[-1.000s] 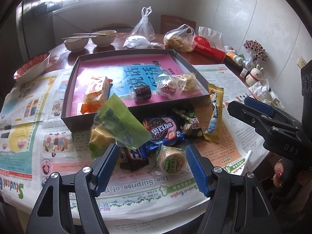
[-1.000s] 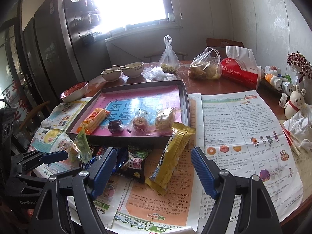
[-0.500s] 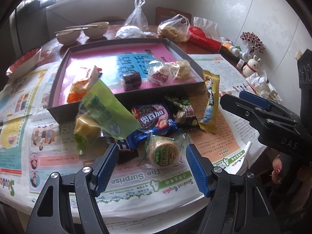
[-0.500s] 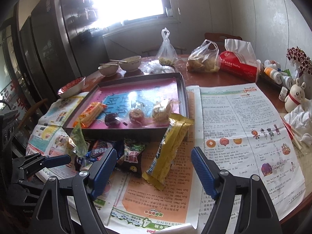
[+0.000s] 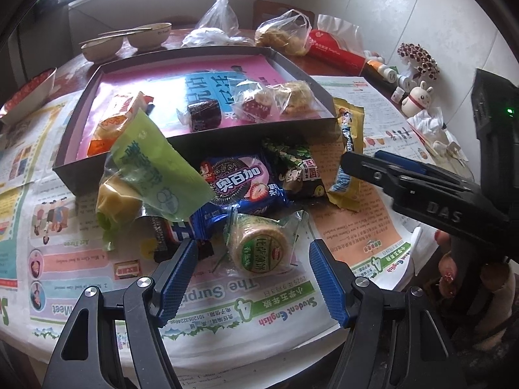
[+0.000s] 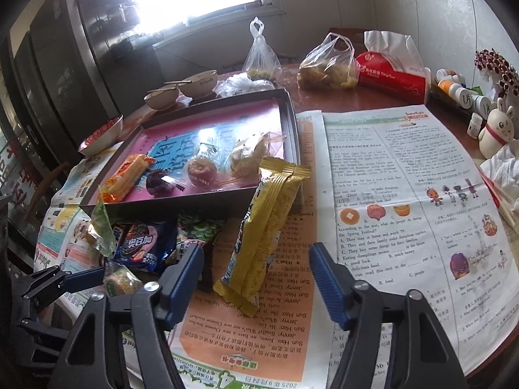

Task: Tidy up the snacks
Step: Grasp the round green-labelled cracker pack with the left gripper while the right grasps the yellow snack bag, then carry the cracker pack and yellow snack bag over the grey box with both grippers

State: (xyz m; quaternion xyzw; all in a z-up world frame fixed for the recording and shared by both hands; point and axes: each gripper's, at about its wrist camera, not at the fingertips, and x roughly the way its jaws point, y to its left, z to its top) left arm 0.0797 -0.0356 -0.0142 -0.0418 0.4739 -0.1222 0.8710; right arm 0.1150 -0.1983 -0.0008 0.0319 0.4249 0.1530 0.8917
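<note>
A round wooden counter point(image 6: 382, 100) is spread with newspaper point(image 6: 405, 194), and a shallow dark box point(image 5: 201, 136) with a pink and blue lining sits near its middle. Four wrapped snacks lie along the box's near wall: an orange pack point(image 5: 116, 120), a dark candy point(image 5: 204, 115), a red-centred cake point(image 5: 254, 105) and a pale cake point(image 5: 296, 92). Loose snacks are piled on the newspaper against the box's near outer wall: a long yellow packet point(image 6: 266, 236) leaning on the box's near right corner, a blue cookie pack point(image 5: 240, 184), a green pouch point(image 5: 152, 168) and a round green-labelled cake point(image 5: 259, 249). The left gripper point(image 5: 253, 269) hangs spread wide around that round cake, not touching it; the right gripper point(image 6: 256, 275) is also wide apart, straddling the yellow packet's near end.
</note>
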